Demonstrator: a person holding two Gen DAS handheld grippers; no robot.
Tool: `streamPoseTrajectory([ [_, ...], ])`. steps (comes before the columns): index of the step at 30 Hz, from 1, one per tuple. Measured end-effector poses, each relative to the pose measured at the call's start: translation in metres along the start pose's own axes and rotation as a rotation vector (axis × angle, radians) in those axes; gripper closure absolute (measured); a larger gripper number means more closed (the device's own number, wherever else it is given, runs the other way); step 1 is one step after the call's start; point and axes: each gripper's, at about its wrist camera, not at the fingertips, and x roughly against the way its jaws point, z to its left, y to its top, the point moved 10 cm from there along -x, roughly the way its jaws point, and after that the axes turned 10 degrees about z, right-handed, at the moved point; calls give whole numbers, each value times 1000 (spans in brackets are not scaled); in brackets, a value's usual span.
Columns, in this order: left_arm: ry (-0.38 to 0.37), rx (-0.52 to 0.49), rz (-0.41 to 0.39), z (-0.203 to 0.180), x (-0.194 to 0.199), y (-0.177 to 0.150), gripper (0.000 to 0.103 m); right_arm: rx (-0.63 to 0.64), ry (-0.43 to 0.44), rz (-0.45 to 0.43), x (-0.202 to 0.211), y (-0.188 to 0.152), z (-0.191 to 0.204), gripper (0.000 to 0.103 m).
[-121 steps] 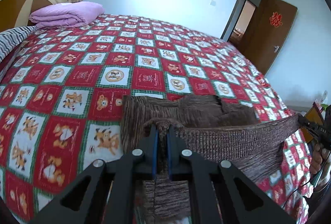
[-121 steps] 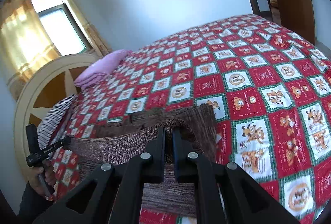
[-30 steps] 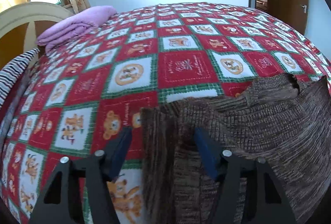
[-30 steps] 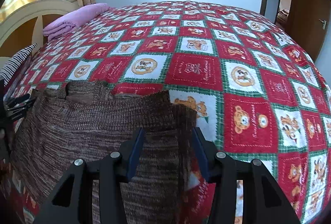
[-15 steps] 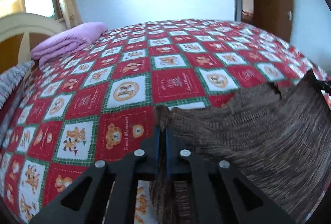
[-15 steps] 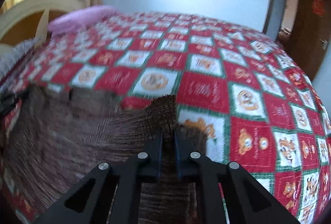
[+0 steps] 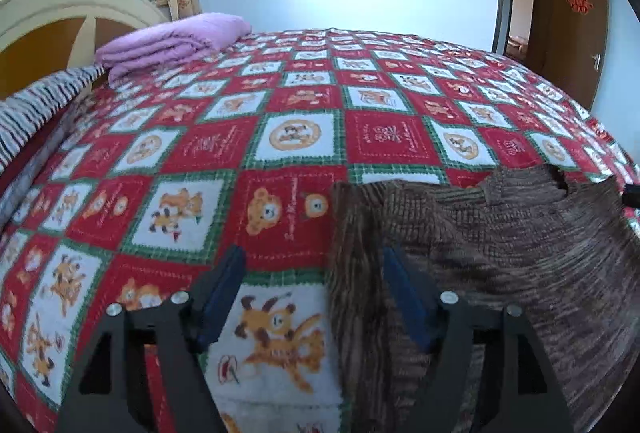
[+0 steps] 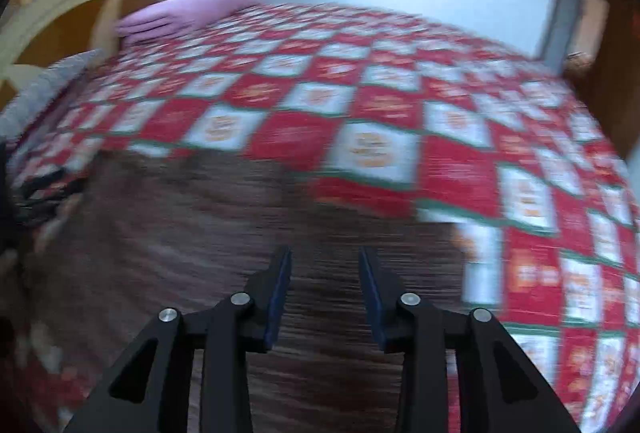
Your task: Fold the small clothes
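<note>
Both left gripper (image 7: 314, 267) and right gripper (image 8: 325, 267) gape; blurred right view probably shows sweater (image 7: 500, 241).

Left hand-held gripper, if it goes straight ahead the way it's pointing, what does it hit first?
Probably the brown knit garment: its left edge lies between the open fingers of the left hand-held gripper. Just beside that edge is the patchwork bedspread. Depth is hard to judge.

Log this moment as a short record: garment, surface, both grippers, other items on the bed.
garment: brown knit sweater, lying spread on the bed
surface: red checked bedspread
left gripper: open, over the sweater's left edge, holding nothing
right gripper: open, above the sweater; view blurred
other items: folded purple blanket and a striped pillow by the headboard
</note>
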Motion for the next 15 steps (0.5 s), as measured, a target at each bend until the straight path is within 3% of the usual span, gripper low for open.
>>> streamPoseTrajectory([
  [4, -38, 33, -1, 3, -3, -7, 23, 84, 56, 33, -24, 9, 54, 55],
  [6, -78, 66, -1, 7, -4, -9, 23, 87, 46, 45, -37, 11, 63, 55],
  [9, -127, 119, 7, 14, -7, -11, 13, 63, 53, 66, -52, 15, 70, 55],
  [15, -230, 215, 2, 23, -9, -12, 13, 80, 41, 85, -71, 18, 74, 55],
])
